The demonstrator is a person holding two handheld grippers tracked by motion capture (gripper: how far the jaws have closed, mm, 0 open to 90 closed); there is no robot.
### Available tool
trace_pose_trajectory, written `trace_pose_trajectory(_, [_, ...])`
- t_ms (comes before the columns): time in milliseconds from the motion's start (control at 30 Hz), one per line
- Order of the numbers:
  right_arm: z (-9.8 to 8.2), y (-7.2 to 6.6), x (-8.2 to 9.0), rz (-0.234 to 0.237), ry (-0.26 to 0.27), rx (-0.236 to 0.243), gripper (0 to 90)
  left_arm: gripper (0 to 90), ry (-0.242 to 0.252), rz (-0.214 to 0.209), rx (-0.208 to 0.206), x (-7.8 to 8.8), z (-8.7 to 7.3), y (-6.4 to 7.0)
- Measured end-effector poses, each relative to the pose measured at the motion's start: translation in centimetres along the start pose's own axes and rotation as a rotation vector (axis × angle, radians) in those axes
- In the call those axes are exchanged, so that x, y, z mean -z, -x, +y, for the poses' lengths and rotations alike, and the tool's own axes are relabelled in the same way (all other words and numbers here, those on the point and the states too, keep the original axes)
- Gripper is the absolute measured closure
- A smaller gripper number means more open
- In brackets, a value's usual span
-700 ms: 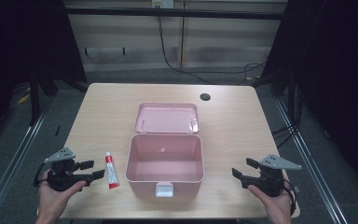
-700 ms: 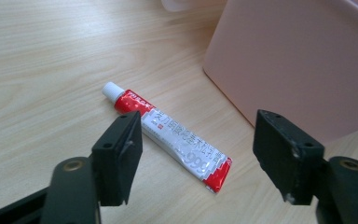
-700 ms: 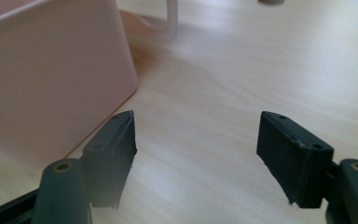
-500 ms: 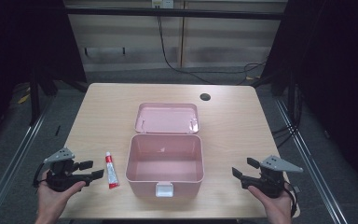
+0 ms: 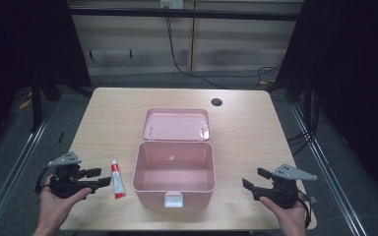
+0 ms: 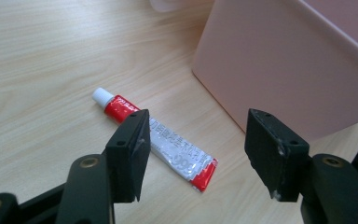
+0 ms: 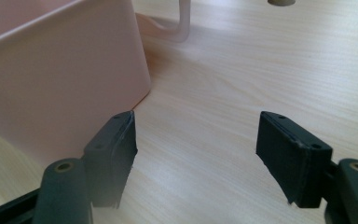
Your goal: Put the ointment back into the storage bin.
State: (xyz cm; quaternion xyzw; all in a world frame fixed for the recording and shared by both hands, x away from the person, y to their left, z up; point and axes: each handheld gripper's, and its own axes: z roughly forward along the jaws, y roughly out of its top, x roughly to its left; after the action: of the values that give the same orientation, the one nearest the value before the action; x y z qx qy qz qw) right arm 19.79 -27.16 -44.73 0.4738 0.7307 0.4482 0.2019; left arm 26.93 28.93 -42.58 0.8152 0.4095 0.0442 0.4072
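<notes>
The pink plastic box (image 5: 174, 169) sits open at the near middle of the desk (image 5: 256, 132), its white latch (image 5: 173, 199) facing the person. Its lid (image 5: 177, 124) lies flat just behind the box. A red-and-white tube (image 5: 117, 179) with a white cap lies on the desk just left of the box, apart from it. The left hand-held gripper (image 5: 98, 177) is held left of the tube, jaws spread wide and empty, aimed toward the box. The right hand-held gripper (image 5: 255, 179) is held right of the box, jaws likewise wide and empty. A dark round hole (image 5: 216, 102) lies beyond the lid.
</notes>
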Motion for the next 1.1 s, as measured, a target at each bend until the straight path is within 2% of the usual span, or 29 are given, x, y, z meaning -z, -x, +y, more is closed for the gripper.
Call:
trace_pose_trajectory(67, [-0.1, 0.0, -0.1, 0.007, -0.01, -0.002, 28.4, 41.3, -0.028, 0.002, -0.031, -0.1, 0.6, 0.2])
trace_pose_trajectory(100, [-0.1, 0.0, -0.1, 0.007, -0.01, -0.002, 28.4, 41.3, -0.045, -0.015, -0.046, -0.2, 0.9, 0.2])
trace_pose_trajectory(133, [-0.1, 0.0, -0.1, 0.014, -0.012, 0.005, 28.4, 41.3, -0.074, -0.001, -0.049, -0.4, 1.2, 0.3])
trace_pose_trajectory(167, [0.0, -0.1, -0.3, 0.033, -0.028, 0.019, 28.5, 40.2, -0.101, 0.027, -0.048, -0.5, 1.7, 0.3])
trace_pose_trajectory(200, [0.0, -0.1, -0.3, 0.033, -0.028, 0.019, 28.5, 39.3, -0.101, 0.027, -0.048, -0.5, 1.7, 0.3])
trace_pose_trajectory(267, [0.0, -0.4, -0.5, 0.055, -0.043, 0.035, 28.5, 38.3, -0.113, -0.021, -0.04, -0.7, 2.1, 0.2])
trace_pose_trajectory(367, [0.1, -0.5, -0.6, 0.067, -0.05, 0.041, 28.4, 35.6, -0.153, 0.011, -0.042, -1.2, 2.7, 0.3])
trace_pose_trajectory(400, [0.1, -0.5, -0.6, 0.067, -0.05, 0.041, 28.4, 34.9, -0.153, 0.011, -0.042, -1.2, 2.7, 0.3])
trace_pose_trajectory(433, [0.0, -0.5, -0.6, 0.068, -0.051, 0.042, 28.4, 34.9, -0.174, 0.009, -0.046, -1.3, 2.9, 0.2])
trace_pose_trajectory(500, [0.0, -0.6, -0.7, 0.077, -0.057, 0.038, 28.5, 32.5, -0.196, 0.036, -0.049, -1.6, 3.0, 0.1])
trace_pose_trajectory(533, [0.0, -0.6, -0.7, 0.079, -0.059, 0.04, 28.5, 31.8, -0.213, 0.037, -0.045, -1.8, 3.1, 0.0])
trace_pose_trajectory(667, [0.0, -0.7, -0.8, 0.083, -0.067, 0.043, 28.1, 32.6, -0.26, 0.03, -0.03, -2.4, 3.5, -0.2])
trace_pose_trajectory(767, [0.0, -0.7, -0.9, 0.082, -0.072, 0.044, 28.0, 35.6, -0.298, 0.051, -0.039, -3.1, 3.7, -0.3])
trace_pose_trajectory(900, [0.0, -0.7, -0.9, 0.084, -0.084, 0.05, 28.0, 35.4, -0.322, 0.065, -0.037, -3.5, 3.9, -0.4])
trace_pose_trajectory(1033, [0.0, -0.7, -1.0, 0.087, -0.088, 0.047, 27.9, 35.3, -0.35, 0.056, -0.02, -4.1, 4.1, -0.5])
trace_pose_trajectory(1100, [0.0, -0.7, -1.0, 0.086, -0.089, 0.05, 27.9, 35.3, -0.368, 0.066, -0.01, -4.5, 4.2, -0.6])
